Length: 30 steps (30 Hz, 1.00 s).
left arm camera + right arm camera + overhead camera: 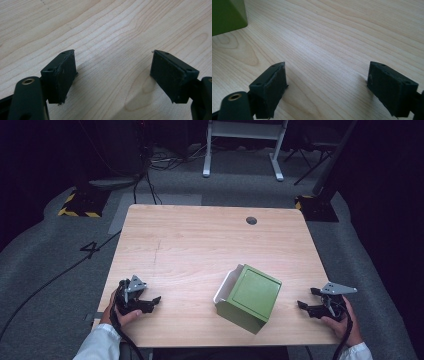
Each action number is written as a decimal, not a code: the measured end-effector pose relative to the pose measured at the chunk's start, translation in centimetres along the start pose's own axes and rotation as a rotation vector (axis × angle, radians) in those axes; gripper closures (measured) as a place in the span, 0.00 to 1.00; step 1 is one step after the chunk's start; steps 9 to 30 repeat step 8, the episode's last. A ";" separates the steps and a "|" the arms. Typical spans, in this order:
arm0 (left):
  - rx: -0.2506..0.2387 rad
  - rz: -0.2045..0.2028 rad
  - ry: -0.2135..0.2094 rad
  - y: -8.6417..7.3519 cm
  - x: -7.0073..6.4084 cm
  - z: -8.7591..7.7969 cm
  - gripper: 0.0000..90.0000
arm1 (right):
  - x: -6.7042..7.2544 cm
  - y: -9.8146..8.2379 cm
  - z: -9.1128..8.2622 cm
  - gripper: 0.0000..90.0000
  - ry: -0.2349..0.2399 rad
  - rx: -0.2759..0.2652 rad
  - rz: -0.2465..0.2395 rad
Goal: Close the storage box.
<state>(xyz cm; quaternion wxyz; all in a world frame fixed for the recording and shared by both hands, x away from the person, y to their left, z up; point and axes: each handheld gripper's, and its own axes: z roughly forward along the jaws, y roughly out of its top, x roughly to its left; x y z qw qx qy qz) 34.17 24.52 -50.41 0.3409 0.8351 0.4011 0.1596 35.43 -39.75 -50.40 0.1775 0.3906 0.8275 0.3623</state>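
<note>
A green box (249,297) with a white inner lining lies on its side on the wooden table (200,240), right of centre near the front edge. Its green corner (227,15) appears at the top left of the right gripper view. My left gripper (154,296) rests near the front left corner, held by a hand in a white sleeve, jaws pointing right toward the box. It is open (112,75) with only bare wood between the pads. My right gripper (306,298) sits near the front right edge, pointing left at the box, open (327,87) and holding nothing.
A round cable hole (251,220) sits near the table's far edge. Beyond the table lie grey carpet, cables (150,180), a white desk frame (245,145) and yellow-black striped stand bases (80,202). Dark curtains surround the area.
</note>
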 end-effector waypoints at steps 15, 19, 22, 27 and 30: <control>-0.001 -0.001 -0.002 0.0 0.0 0.0 0.23 | 0.1 0.0 0.0 0.18 -0.002 -0.002 -0.002; -0.001 -0.001 -0.002 0.0 0.0 0.0 0.23 | 0.1 0.0 0.0 0.18 -0.002 -0.002 -0.002; -0.001 -0.001 -0.002 0.0 0.0 0.0 0.23 | 0.1 0.0 0.0 0.18 -0.002 -0.002 -0.002; -0.001 -0.001 -0.002 0.0 0.0 0.0 0.23 | 0.1 0.0 0.0 0.18 -0.002 -0.002 -0.002; -0.001 -0.001 -0.002 0.0 0.0 0.0 0.23 | 0.1 0.0 0.0 0.18 -0.002 -0.002 -0.002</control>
